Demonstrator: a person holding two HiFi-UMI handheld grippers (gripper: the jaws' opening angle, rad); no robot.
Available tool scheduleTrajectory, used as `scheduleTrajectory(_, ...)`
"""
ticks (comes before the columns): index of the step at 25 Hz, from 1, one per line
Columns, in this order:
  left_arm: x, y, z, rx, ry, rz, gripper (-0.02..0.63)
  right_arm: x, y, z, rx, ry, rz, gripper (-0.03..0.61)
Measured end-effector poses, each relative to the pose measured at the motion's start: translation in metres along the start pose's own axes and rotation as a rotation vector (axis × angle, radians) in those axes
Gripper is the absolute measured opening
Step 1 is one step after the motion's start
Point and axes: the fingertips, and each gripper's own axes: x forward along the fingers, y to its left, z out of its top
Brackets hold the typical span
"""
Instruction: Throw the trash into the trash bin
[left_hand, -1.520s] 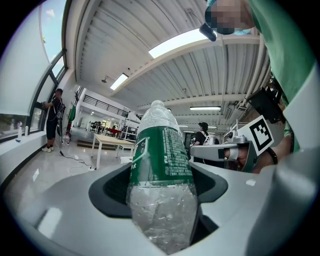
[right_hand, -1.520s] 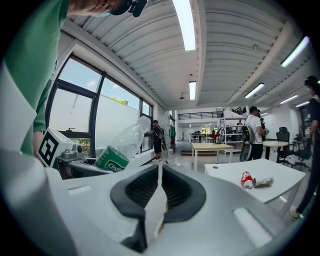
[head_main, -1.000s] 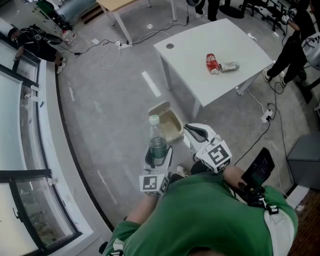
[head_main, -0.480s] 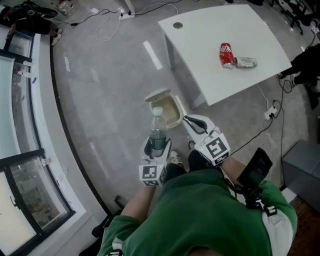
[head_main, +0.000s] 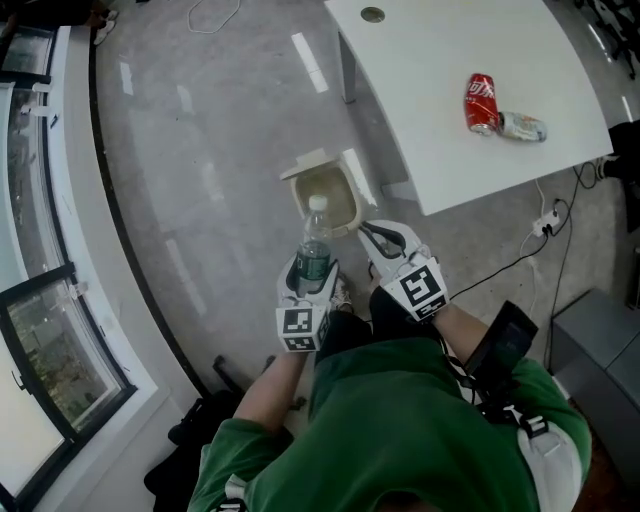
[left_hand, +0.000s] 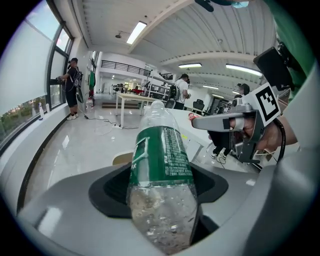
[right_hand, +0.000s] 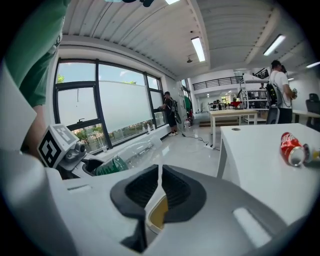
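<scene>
Floor (head_main: 220, 130): grey, polished, glossy reflections. Left side: large windows (head_main: 45, 330) in dark frames, daylight coming in. Far right: white table (head_main: 430, 90) with a round hole in its top. Ceiling white and ribbed, strip lights (left_hand: 136, 32) on. Black cable (head_main: 515, 265) trails across the floor at right.

Cream trash bin (head_main: 340, 190) stands lid-open. A clear, green-labelled water bottle (head_main: 314, 250), capped, is held upright just beside it. A red soda can (head_main: 482, 102) and crushed bottle (head_main: 522, 126) lie together, well apart from it.
</scene>
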Motion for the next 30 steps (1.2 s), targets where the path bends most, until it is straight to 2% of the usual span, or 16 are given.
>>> scheduleTrajectory(8,0.045,0.015,-0.032,-0.022,0.066,0.042,0.339,0.046,-0.01,-0.037,-0.029,0.066,0.062,0.028)
scheduleTrajectory(18,0.097,0.054,-0.099,-0.043,0.16,0.025,0.337,0.107,-0.019,-0.123,-0.025,0.199,0.074,0.028)
scheduleTrajectory(30,0.173,0.095,-0.187,-0.007,0.386,0.052,0.339,0.163,-0.04,-0.216,-0.017,0.311,0.057,0.028)
